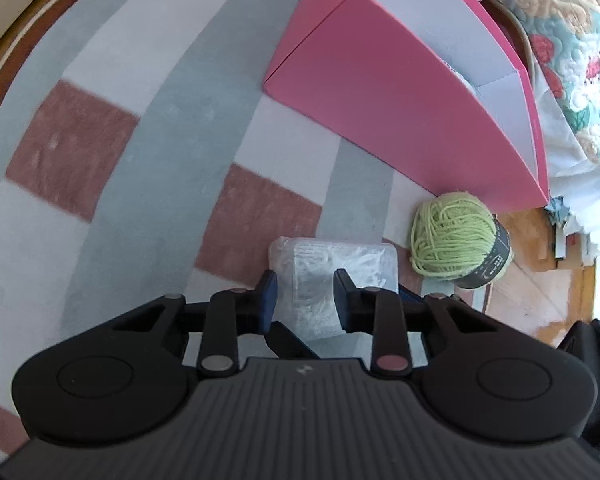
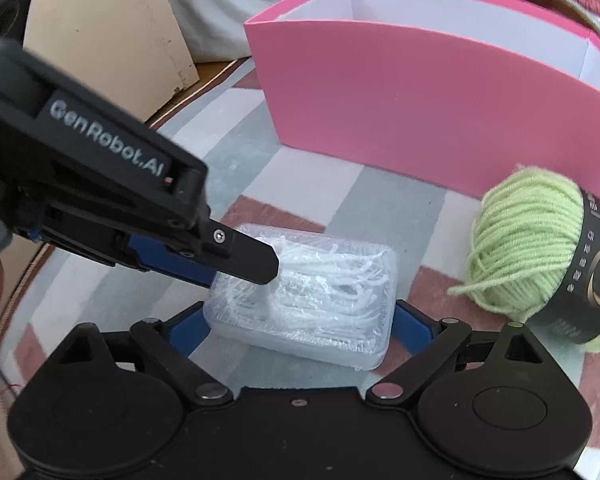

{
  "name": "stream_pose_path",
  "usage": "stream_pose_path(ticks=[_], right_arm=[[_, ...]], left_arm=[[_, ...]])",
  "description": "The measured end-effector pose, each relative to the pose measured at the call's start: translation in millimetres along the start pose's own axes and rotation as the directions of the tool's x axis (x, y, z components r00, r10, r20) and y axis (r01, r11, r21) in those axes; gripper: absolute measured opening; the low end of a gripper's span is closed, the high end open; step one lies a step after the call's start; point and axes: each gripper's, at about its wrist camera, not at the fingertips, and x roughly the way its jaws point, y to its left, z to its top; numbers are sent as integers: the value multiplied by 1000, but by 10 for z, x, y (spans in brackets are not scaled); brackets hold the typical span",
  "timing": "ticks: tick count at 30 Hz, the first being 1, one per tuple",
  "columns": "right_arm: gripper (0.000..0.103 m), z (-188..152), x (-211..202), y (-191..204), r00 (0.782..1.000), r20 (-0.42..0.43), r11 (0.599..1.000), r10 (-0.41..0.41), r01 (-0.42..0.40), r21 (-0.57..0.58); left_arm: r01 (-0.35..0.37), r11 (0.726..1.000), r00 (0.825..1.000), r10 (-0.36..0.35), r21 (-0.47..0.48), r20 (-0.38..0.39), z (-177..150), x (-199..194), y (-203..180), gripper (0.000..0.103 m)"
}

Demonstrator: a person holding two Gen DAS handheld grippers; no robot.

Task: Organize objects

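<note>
A clear plastic box of white floss picks (image 2: pixel 306 300) lies on the checkered rug. My right gripper (image 2: pixel 302 322) has its blue fingers on the box's two short ends. My left gripper (image 1: pixel 306 280) stands over the same box (image 1: pixel 332 264), and its fingers (image 2: pixel 248 258) press on the box's left part from above. A ball of light green yarn (image 2: pixel 528 248) with a dark label lies to the right of the box; it also shows in the left wrist view (image 1: pixel 456 240). A pink open box (image 2: pixel 420 120) with white inside stands behind them, also in the left wrist view (image 1: pixel 400 100).
The rug (image 1: pixel 160 160) has grey, white and dusty-red squares. A floral quilt (image 1: pixel 572 40) hangs behind the pink box. A beige board (image 2: pixel 112 32) leans at the back left. Bare wood floor (image 1: pixel 540 280) lies right of the rug.
</note>
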Motion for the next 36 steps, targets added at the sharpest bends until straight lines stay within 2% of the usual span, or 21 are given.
stream_pose_path(ticks=[3, 10, 14, 19, 20, 23, 25, 27, 29, 32, 36], right_arm=[[97, 5, -47, -25, 999, -12, 999, 31, -31, 12], [97, -137, -155, 6, 998, -25, 999, 52, -53, -12], [97, -195, -157, -17, 998, -38, 998, 59, -60, -13], [98, -241, -164, -44, 996, -63, 998, 60, -62, -33], [98, -248, -169, -49, 995, -69, 996, 71, -74, -39], [98, -276, -205, -62, 987, -87, 989, 137, -141, -45], [97, -310, -233, -56, 988, -74, 988, 137, -142, -64], [91, -338, -251, -54, 990, -63, 988, 124, -129, -85], [81, -361, -280, -55, 992, -56, 985, 113, -119, -122], [69, -389, -325, -102, 994, -46, 982, 104, -110, -156], [65, -399, -316, -141, 994, -34, 981, 102, -107, -160]], left_arm=[[-13, 1000, 1000, 13, 28, 0, -57, -33, -56, 29], [-87, 990, 996, 85, 110, 20, -262, -83, -264, 31], [-104, 986, 995, 102, 134, 21, -334, -52, -317, 33], [-97, 987, 995, 96, 132, 13, -374, -21, -317, 34], [-108, 985, 994, 106, 134, 22, -372, -18, -312, 38], [-121, 984, 992, 117, 128, 42, -352, -31, -287, 38], [-116, 985, 993, 113, 126, 36, -345, -30, -278, 38], [-116, 985, 993, 112, 129, 36, -337, -36, -278, 41], [-110, 985, 994, 107, 133, 26, -334, -12, -275, 50], [-113, 984, 993, 111, 139, 26, -376, 13, -313, 51], [-118, 983, 993, 114, 139, 36, -412, -32, -331, 48]])
